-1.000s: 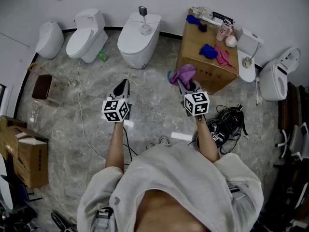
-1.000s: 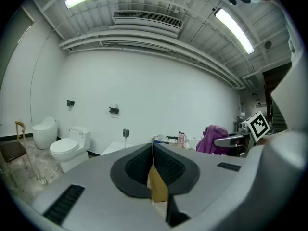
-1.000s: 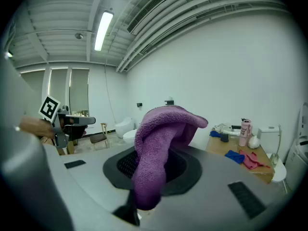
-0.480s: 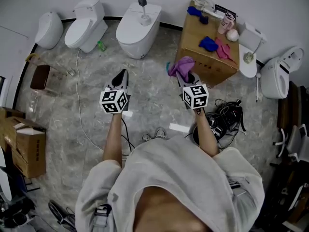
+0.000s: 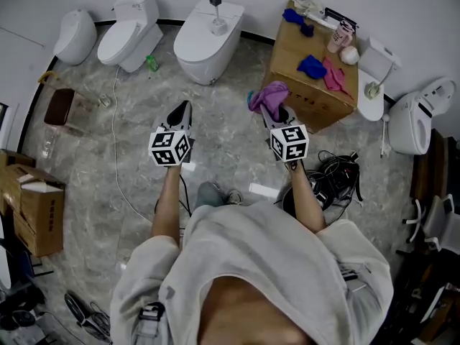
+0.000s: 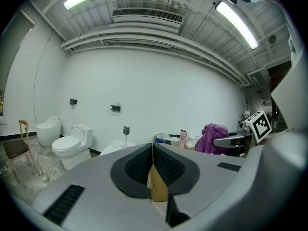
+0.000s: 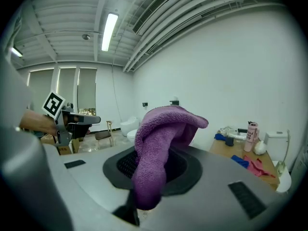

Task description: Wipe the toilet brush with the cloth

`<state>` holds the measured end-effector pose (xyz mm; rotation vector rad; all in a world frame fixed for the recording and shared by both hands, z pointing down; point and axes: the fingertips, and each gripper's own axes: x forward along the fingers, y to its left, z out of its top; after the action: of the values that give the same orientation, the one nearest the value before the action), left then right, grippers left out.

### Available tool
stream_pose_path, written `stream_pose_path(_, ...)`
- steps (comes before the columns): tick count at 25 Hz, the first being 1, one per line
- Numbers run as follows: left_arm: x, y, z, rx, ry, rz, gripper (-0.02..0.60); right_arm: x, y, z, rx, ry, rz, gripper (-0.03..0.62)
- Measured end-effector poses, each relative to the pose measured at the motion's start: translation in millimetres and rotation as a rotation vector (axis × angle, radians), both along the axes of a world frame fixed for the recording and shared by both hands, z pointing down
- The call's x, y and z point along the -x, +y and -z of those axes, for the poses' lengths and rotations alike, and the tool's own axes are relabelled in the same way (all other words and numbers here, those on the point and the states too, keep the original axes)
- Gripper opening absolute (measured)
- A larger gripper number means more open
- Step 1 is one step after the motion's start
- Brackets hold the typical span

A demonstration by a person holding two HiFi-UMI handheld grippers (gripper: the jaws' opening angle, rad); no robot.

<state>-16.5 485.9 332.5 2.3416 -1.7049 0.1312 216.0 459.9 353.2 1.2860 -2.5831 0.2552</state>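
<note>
In the head view my right gripper (image 5: pixel 276 115) is shut on a purple cloth (image 5: pixel 268 99), which bunches over its tips near the cardboard box. The right gripper view shows the cloth (image 7: pixel 161 134) draped between and over the jaws of that gripper (image 7: pixel 153 163). My left gripper (image 5: pixel 180 115) is held level beside it, shut and holding nothing; its pads meet in the left gripper view (image 6: pixel 152 147). A slim upright thing with a grey top (image 5: pixel 213 11), possibly the toilet brush, stands on the white middle toilet (image 5: pixel 198 52), well beyond both grippers.
A cardboard box (image 5: pixel 298 95) to the right carries blue and pink cloths and a pink bottle (image 5: pixel 338 37). More toilets (image 5: pixel 129 31) and a urinal (image 5: pixel 75 34) line the wall; another toilet (image 5: pixel 419 117) is far right. Cables (image 5: pixel 334 172) lie on the marble floor.
The person has stepped slightly forward, so toilets and box sit a little closer. Both grippers hold about the same pose, the cloth still gripped. A shoe now shows below the grippers.
</note>
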Motion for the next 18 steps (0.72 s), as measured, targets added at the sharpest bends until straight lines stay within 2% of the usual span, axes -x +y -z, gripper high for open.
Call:
stream_pose_path(10, 19.7, -63.0, -18.8, 0.018, 0.022, 0.019, 0.023, 21.9, -66.7, -8.1, -0.006, 0.014, 0.015, 0.092)
stream_pose_path(18, 37.4, -163.4, -24.8, 0.02, 0.051, -0.015, 0.023, 47.5, -155.9, -4.9, -0.013, 0.032, 0.004, 0.092)
